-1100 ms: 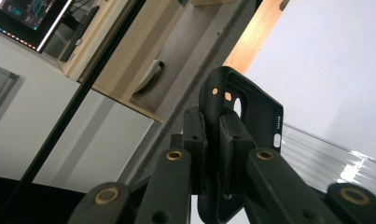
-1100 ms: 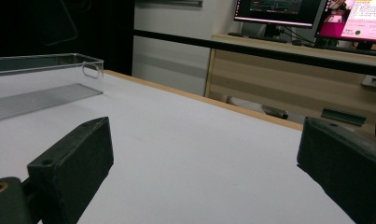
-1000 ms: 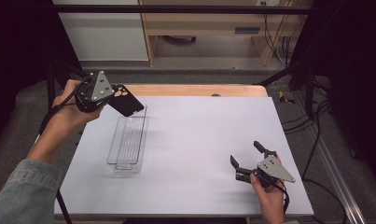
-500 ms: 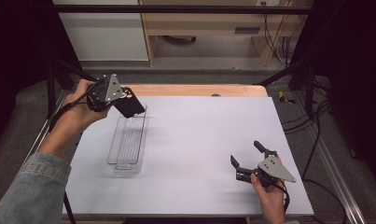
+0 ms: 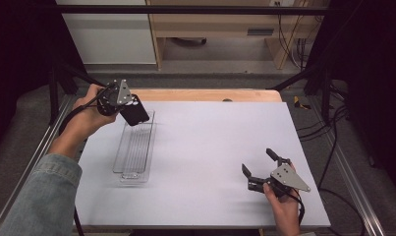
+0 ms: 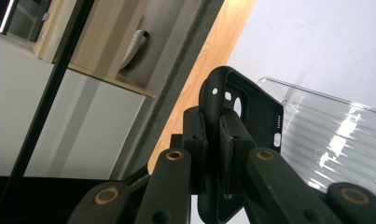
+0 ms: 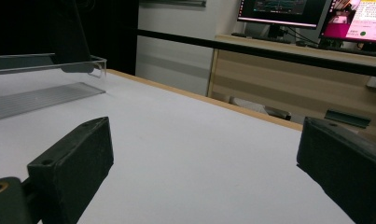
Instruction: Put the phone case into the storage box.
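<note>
My left gripper (image 5: 129, 112) hangs over the far end of a clear plastic tray (image 5: 135, 150), shut on a black phone case (image 5: 135, 113). In the left gripper view the jaws pinch one wall of the phone case (image 6: 244, 109), and the ribbed tray (image 6: 335, 140) lies beyond it to the right. Near the table's front right corner my right gripper (image 5: 259, 164) rests low over the white table top (image 5: 220, 142), its jaws spread wide with nothing between them. The right gripper view has the tray (image 7: 41, 95) far off at the left.
A wooden strip (image 5: 205, 95) runs along the table's far edge. Metal rails (image 5: 33, 162) flank both sides, with cables (image 5: 333, 123) on the floor at the right. Shelving and monitors (image 7: 311, 14) stand beyond the table.
My left gripper has carried the phone case to the right and down, closer to the tray's far end. The right gripper has stayed in place.
</note>
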Demonstrator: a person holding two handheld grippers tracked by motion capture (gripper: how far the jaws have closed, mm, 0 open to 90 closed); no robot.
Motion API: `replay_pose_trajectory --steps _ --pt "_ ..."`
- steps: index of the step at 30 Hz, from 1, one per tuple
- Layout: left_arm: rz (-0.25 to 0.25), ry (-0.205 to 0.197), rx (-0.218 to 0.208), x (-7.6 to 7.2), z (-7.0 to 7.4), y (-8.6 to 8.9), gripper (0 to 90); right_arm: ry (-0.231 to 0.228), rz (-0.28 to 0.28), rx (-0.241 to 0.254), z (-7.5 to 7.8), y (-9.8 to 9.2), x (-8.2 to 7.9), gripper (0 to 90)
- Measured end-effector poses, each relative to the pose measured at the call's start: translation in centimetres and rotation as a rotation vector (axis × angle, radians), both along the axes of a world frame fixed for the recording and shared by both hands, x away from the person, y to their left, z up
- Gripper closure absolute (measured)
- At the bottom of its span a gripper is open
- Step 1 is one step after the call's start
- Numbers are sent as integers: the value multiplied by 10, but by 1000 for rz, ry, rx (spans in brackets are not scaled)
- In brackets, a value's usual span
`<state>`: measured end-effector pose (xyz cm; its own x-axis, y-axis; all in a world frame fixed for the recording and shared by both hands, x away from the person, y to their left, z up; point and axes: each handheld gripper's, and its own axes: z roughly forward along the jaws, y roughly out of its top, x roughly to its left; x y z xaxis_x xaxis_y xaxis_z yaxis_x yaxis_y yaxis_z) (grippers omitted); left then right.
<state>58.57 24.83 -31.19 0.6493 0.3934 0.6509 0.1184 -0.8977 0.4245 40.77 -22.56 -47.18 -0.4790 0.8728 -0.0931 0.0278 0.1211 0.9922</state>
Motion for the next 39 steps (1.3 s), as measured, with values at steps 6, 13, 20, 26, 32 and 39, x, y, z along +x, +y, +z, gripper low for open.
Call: replay_pose_trajectory --steps 6,13,20,26,32,39 --pt "-30 12 29 5 -6 -6 826 2 9 3 -1 0 1 38" --pt "-25 25 34 10 -9 -8 826 0 5 6 -1 0 1 37" --pt "-37 32 56 11 -13 -13 826 5 12 8 -1 1 1 38" --pt "-54 36 70 9 -16 -14 826 5 17 9 -1 1 0 34" --pt "-49 43 68 10 -17 -15 826 5 13 10 -1 0 1 34" --pt "-55 40 72 9 -18 -18 825 5 16 13 -1 0 0 31"
